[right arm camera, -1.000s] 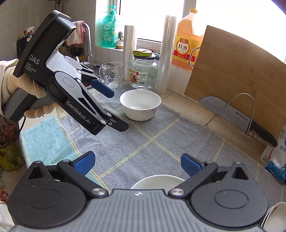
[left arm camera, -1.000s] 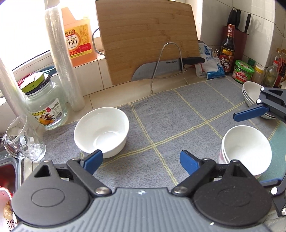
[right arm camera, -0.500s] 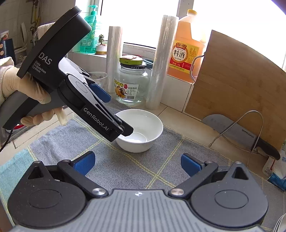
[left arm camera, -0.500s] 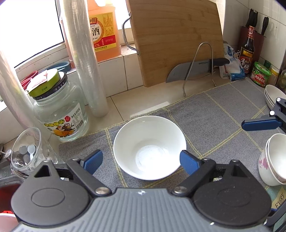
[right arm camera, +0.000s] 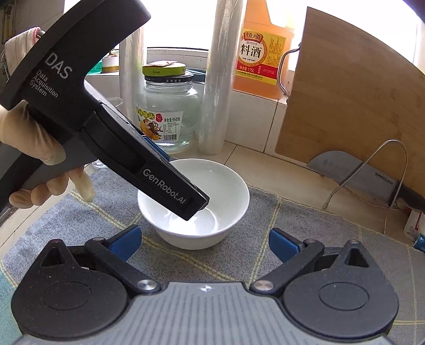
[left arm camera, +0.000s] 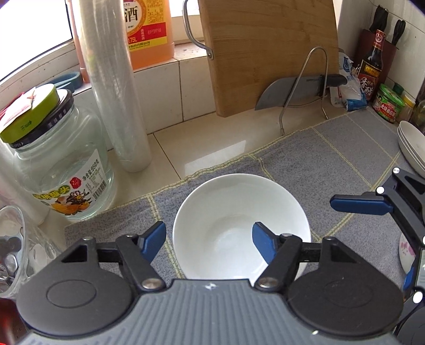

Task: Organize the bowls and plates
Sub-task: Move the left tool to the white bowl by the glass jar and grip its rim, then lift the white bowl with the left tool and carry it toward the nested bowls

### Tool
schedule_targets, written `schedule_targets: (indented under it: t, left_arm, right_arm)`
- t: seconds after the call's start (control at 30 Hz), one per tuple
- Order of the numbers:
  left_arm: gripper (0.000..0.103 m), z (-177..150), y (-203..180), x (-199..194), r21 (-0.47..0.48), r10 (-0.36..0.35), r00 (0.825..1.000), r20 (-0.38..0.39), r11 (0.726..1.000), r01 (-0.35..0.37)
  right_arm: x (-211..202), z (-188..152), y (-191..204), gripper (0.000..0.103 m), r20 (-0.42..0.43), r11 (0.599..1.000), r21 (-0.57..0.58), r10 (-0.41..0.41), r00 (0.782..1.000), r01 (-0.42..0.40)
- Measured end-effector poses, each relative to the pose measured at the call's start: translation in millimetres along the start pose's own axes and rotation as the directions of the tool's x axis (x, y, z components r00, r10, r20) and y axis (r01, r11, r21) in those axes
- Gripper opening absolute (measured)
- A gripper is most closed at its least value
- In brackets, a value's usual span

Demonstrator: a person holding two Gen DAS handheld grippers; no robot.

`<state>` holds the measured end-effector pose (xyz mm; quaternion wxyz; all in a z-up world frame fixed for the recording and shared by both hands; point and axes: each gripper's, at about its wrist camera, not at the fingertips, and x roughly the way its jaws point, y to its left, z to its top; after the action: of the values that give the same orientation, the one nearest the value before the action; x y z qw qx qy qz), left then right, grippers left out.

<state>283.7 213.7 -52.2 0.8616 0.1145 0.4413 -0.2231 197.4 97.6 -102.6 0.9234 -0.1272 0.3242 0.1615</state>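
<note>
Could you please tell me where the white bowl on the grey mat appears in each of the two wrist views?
Left wrist: the white bowl sits low at centre, its left rim between the left tongs.
Right wrist: the white bowl is at centre, partly behind the left tongs.
Shared landmark: the glass jar, green-lidded.

We see a white-tiled wall (left arm camera: 170,87) below a bright, sunlit window (left arm camera: 34,24), a pale countertop (left arm camera: 212,148) catching a glare patch, a grey checked mat (left arm camera: 332,159) over it, more white tiles in the corner (left arm camera: 372,13)
</note>
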Motion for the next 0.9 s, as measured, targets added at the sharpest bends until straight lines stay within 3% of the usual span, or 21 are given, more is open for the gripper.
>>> schedule_targets:
  t: [0.23, 0.4, 0.47, 0.9]
  left_arm:
    - [0.064, 2, 5, 8, 0.001, -0.024, 1.0, -0.014, 1.0, 0.024]
    - [0.063, 2, 8, 9, 0.003, -0.033, 0.999, -0.022, 0.999, 0.034]
    - [0.057, 3, 9, 9, 0.002, -0.044, 0.999, -0.024, 0.999, 0.044]
    - [0.055, 8, 10, 15, 0.015, -0.072, 0.997, -0.033, 0.997, 0.072]
  right_arm:
    - [12, 5, 4, 0.102, 0.0, 1.0, -0.013, 0.028, 1.0, -0.028]
    - [19, 7, 8, 0.093, -0.017, 0.998, -0.032, 0.047, 0.999, -0.048]
    - [20, 8, 7, 0.093, -0.016, 0.998, -0.025, 0.052, 0.998, -0.053]
    - [25, 10, 3, 0.092, -0.03, 0.997, -0.018, 0.068, 0.997, -0.068]
